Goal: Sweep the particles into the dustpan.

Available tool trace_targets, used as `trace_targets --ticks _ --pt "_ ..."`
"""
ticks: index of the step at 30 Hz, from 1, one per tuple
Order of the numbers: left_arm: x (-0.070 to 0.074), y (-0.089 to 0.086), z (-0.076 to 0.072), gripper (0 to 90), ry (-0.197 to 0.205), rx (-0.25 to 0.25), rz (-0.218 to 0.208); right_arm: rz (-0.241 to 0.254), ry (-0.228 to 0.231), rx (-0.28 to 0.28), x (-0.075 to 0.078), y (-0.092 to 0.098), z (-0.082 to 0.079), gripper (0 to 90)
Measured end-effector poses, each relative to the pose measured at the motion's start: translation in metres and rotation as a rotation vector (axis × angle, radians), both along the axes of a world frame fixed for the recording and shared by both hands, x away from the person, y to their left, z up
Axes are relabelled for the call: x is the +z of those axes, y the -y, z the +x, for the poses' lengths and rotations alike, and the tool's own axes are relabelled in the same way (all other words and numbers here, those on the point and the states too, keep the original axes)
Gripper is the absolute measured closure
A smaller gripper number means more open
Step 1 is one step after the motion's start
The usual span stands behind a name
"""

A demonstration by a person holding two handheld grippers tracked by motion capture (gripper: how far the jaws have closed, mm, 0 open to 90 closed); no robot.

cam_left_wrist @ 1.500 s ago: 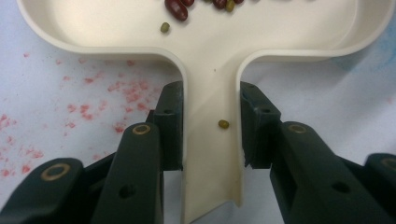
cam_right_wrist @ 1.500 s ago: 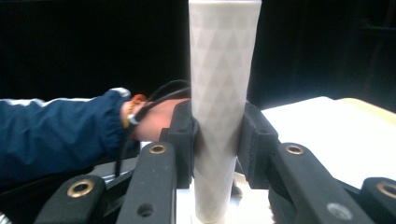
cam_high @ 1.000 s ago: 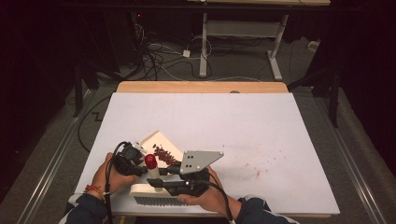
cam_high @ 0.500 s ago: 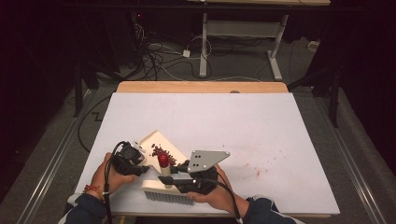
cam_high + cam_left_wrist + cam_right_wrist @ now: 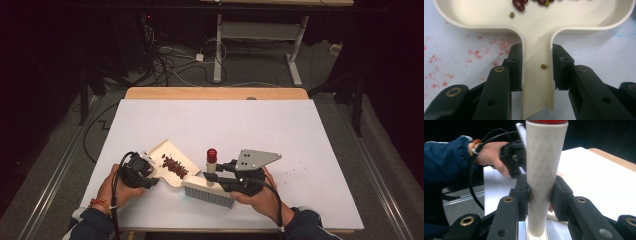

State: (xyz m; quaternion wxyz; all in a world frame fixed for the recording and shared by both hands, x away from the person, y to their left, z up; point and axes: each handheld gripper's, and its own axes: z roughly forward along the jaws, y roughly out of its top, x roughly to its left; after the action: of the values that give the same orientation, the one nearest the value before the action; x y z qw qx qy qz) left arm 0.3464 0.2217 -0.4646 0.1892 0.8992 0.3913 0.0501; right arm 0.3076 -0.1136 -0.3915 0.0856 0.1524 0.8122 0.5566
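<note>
A cream dustpan [image 5: 161, 148] lies on the white table, holding a heap of dark red beans [image 5: 174, 166]. My left gripper [image 5: 145, 172] is shut on the dustpan handle [image 5: 537, 82], one jaw on each side. A single green bean [image 5: 543, 66] rests on that handle, and red beans [image 5: 518, 4] lie in the pan. My right gripper [image 5: 215, 177] is shut on the brush handle [image 5: 544, 170], a white shaft with a red tip [image 5: 211, 153] standing upright. The brush head [image 5: 207, 194] rests bristles down at the pan's open edge.
A few loose beans [image 5: 295, 162] are scattered on the table right of the brush. Faint red stains [image 5: 474, 52] mark the surface beside the pan's handle. The table's near edge [image 5: 225, 229] is close to both hands. Cables and table legs stand beyond the far edge.
My right gripper has carried the brush to the right, off the pan's mouth. The left gripper and dustpan have stayed put.
</note>
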Motion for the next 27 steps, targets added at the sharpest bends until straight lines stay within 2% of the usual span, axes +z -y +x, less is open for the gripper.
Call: trace_targets --ticks 4,6,10,14,20,24,27 --pt "0.0 0.0 0.0 63.9 0.002 -0.002 0.003 -0.007 0.016 -0.046 0.003 0.014 0.005 70.4" --pt "0.0 0.0 0.0 63.8 0.003 -0.004 0.004 0.007 0.0 -0.061 0.003 0.021 0.009 70.4" --pt "0.001 -0.001 -0.001 63.9 0.004 -0.009 0.011 0.014 0.009 -0.098 0.006 0.032 0.014 70.4" --pt "0.001 -0.001 -0.002 63.9 0.007 -0.011 0.014 0.041 0.018 -0.146 0.012 0.043 0.018 70.4" --pt "0.002 -0.003 -0.004 63.9 0.008 -0.016 0.02 0.045 0.026 -0.204 0.015 0.052 0.022 70.4" --pt "0.002 -0.005 -0.006 63.9 0.011 -0.019 0.02 0.075 0.014 -0.23 0.018 0.059 0.026 70.4" --pt "0.002 -0.004 -0.008 63.9 0.016 -0.029 0.029 0.078 0.021 -0.265 0.021 0.064 0.028 70.4"
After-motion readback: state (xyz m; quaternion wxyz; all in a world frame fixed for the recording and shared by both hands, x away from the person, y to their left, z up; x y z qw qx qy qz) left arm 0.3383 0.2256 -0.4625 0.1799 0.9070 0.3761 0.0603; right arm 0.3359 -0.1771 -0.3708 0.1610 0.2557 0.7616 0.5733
